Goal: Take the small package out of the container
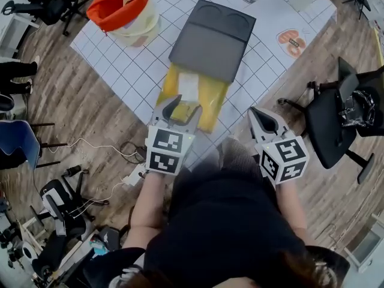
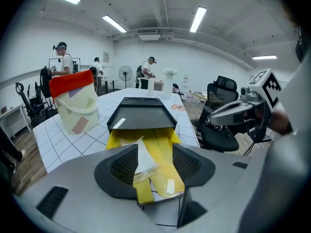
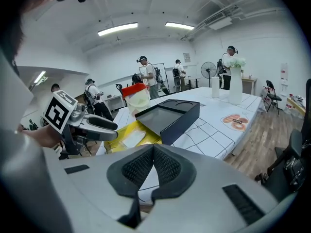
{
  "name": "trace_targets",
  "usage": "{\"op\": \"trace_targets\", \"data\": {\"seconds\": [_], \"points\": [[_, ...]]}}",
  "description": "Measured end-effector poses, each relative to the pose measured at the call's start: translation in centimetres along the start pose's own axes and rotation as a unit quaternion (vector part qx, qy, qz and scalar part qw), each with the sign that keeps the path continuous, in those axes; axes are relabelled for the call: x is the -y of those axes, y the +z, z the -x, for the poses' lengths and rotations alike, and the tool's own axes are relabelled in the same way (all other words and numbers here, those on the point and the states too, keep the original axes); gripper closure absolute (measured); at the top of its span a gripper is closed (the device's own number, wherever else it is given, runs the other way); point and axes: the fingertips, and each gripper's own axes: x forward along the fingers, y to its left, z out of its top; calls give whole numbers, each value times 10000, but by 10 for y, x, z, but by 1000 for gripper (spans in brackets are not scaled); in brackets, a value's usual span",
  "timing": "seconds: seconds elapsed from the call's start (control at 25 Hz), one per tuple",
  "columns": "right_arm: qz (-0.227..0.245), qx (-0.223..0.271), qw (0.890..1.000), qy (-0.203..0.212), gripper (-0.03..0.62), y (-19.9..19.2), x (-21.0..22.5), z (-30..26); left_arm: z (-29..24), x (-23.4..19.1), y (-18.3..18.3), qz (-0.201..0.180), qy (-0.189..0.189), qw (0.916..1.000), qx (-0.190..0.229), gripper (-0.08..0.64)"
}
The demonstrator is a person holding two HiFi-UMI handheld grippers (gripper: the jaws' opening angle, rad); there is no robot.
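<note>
On the table with the white squared cloth (image 1: pixel 120 59) the black container (image 1: pixel 213 38) lies at 12 o'clock from the person in the head view. The yellow package (image 1: pixel 210 98) lies flat on the cloth at 6 o'clock from it. The far end of the yellow package meets the near edge of the container, and I cannot tell if this end is under it or only touching. The rest of the package is outside, toward the table edge. On the yellow package lies a small clear packet (image 2: pixel 141 161) with a white piece in it. The left gripper (image 1: pixel 182 110) is over the near end of the yellow package. In the left gripper view its jaws stand wide apart; the clear packet and the yellow package show between them, but the pads (image 2: pixel 124 166) do not press on anything. The right gripper (image 1: pixel 259 116) is at 3 o'clock from the left one, near the table edge, and its jaws are together with nothing between them. A pale bucket with a red liner (image 1: pixel 126 11) stands at 10 o'clock from the container, well apart from it. A black chair (image 1: pixel 333 122) is on the floor at 3 o'clock from the right gripper.
</note>
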Motion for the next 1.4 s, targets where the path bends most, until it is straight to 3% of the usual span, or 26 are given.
{"op": "trace_targets", "data": {"seconds": [0.2, 0.44, 1.16, 1.4], "points": [[75, -193, 9995, 253, 577, 6, 12, -20, -17, 2, -2, 40, 22, 9995, -308, 333], [180, -338, 9975, 595, 577, 17, 33, -41, -40, -6, -5, 50, 406, 9963, -759, 336], [339, -869, 9864, 1350, 577, 8, 69, -89, -95, -18, -39, 234, 806, 9707, -2253, 371], [269, -955, 9851, 1402, 577, 5, 77, -99, -102, -20, -46, 466, 760, 9664, -2409, 374]]}}
